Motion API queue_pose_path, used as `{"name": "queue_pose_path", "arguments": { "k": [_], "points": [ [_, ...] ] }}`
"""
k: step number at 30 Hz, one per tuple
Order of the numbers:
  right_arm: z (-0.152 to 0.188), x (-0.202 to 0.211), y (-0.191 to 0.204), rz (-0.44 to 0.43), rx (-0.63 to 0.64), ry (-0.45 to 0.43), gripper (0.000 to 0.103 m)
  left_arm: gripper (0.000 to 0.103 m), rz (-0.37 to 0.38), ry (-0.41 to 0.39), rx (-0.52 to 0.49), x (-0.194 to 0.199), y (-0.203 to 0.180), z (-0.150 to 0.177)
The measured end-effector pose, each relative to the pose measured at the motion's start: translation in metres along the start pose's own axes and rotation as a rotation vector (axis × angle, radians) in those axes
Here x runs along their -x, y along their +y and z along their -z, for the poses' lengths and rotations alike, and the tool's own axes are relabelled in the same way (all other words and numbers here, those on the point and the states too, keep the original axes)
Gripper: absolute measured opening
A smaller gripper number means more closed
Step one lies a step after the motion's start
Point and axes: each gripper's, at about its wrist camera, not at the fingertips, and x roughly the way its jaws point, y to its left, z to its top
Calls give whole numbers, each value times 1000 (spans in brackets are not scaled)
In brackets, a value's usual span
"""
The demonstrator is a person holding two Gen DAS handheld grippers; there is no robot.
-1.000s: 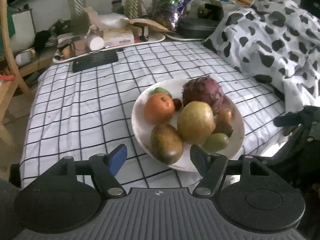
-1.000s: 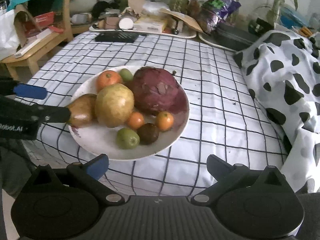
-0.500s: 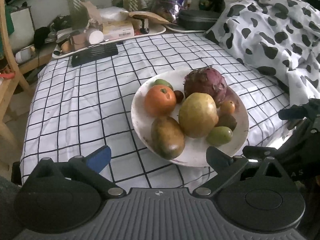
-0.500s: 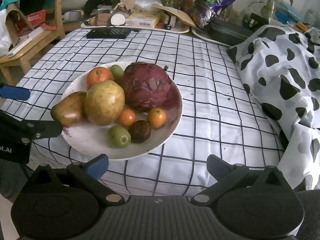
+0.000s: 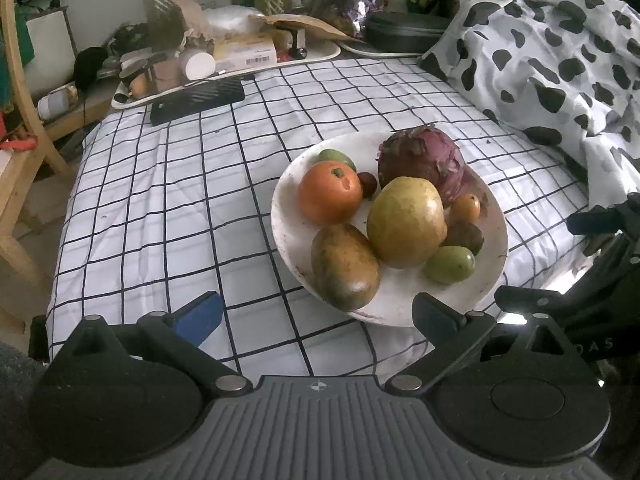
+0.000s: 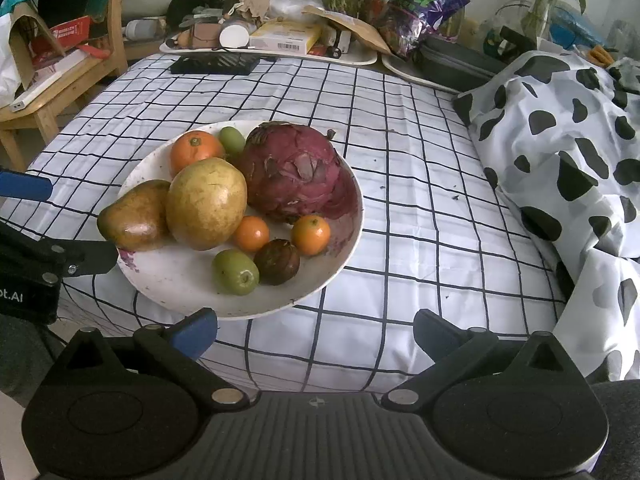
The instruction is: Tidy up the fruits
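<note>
A white plate [image 5: 490,276] [image 6: 320,284] full of fruit rests on the checked cloth. On it lie a mango [image 5: 344,266] [image 6: 134,216], a big yellow-green fruit [image 5: 406,222] [image 6: 206,204], an orange [image 5: 330,192] [image 6: 196,150], a purple-red cabbage-like head [image 5: 422,160] [image 6: 294,172], two small oranges [image 6: 252,234] [image 6: 310,234], green fruits [image 5: 450,264] [image 6: 236,272] and a dark round fruit [image 6: 277,261]. My left gripper [image 5: 316,318] stands open just in front of the plate's near edge, nothing between its fingers. My right gripper [image 6: 316,330] is open too, empty, before the plate's rim.
A cow-print blanket [image 5: 560,64] [image 6: 568,148] lies heaped on the right. At the back stand cluttered trays [image 5: 224,60] [image 6: 280,40], a black flat object [image 5: 198,100] and a dark case [image 6: 460,62]. A wooden chair [image 5: 16,128] [image 6: 60,80] stands at the left.
My left gripper's jaws have spread from half-wide to fully wide. The mango that lay between its fingertips now lies free on the plate.
</note>
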Motion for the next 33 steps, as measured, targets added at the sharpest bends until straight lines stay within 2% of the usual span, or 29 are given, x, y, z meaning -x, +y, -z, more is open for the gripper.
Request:
{"name": "queue_pose_path", "arguments": {
  "k": [33],
  "points": [
    [0,0,2,3,6,1,103,103,7,-18,-16,3,-1,1]
  ]
}}
